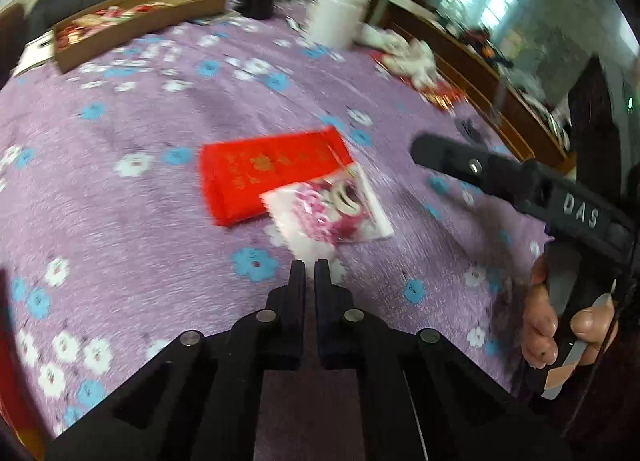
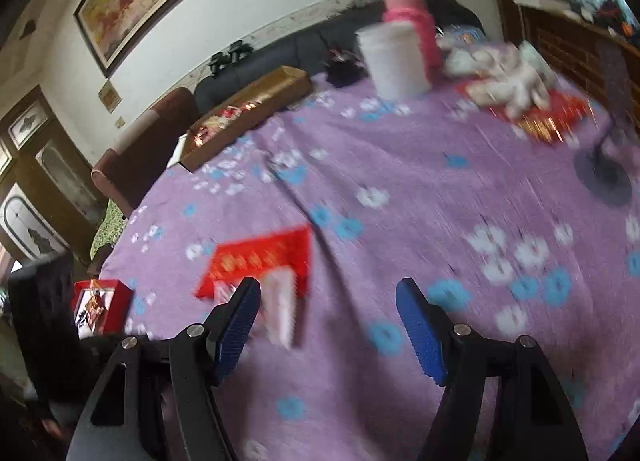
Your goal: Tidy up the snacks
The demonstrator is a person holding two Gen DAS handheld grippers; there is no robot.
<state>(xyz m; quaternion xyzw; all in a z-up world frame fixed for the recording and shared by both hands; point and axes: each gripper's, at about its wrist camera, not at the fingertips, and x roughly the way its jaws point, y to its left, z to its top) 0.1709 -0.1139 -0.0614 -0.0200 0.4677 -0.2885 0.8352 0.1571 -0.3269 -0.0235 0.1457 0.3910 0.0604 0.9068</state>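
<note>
A red snack packet [image 1: 268, 177] lies on the purple flowered tablecloth [image 1: 120, 181] with a white and pink snack packet [image 1: 332, 213] partly on top of it. My left gripper [image 1: 309, 267] is shut and empty, just short of the pink packet. My right gripper [image 2: 328, 293] is open and empty above the cloth; its left finger sits over the pink packet [image 2: 280, 309] and red packet [image 2: 260, 257]. The right gripper [image 1: 424, 149] also shows in the left wrist view, to the right of the packets. A long cardboard box [image 1: 136, 21] with red snacks stands at the far left.
A white tub [image 1: 336, 17] and a pink bottle [image 2: 416, 21] stand at the far edge. A heap of white wrapped sweets [image 2: 508, 77] lies on a red packet at the far right. A small red box [image 2: 100, 305] sits at the left table edge. A black round base [image 2: 604, 177] stands right.
</note>
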